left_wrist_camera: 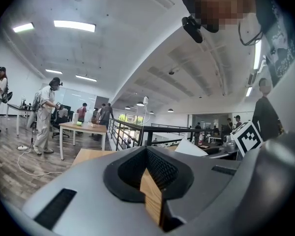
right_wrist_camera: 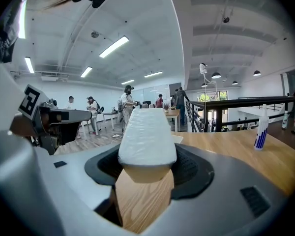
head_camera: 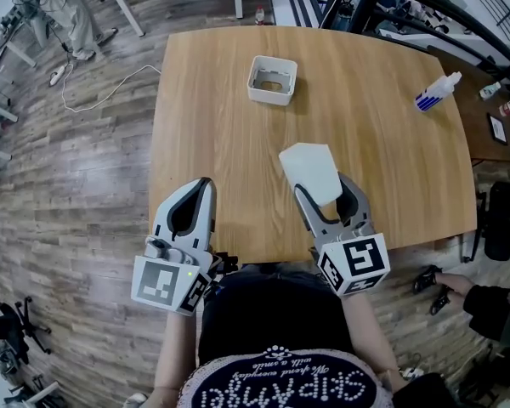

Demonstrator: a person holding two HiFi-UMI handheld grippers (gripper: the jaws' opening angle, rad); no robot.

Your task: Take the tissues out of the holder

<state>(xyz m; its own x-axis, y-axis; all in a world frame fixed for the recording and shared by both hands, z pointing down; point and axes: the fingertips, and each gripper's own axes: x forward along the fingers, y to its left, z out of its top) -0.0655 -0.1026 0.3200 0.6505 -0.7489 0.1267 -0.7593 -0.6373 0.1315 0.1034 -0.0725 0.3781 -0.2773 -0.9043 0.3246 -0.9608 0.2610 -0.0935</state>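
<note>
1. Now the right gripper (head_camera: 325, 195) is clamped on the tissue pack (head_camera: 308, 168), well apart from the white holder (head_camera: 272, 81) across the table (head_camera: 391, 160).
2. Left gripper (head_camera: 206, 184): jaws together, empty.

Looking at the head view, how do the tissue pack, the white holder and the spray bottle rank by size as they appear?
1. tissue pack, though it is held up nearer the camera, which may flatter it
2. holder
3. spray bottle, the slimmest

Your left gripper (head_camera: 204, 185) hovers with jaws together — your right gripper (head_camera: 323, 187), jaws wide, clamps the tissue pack (head_camera: 310, 168).
</note>
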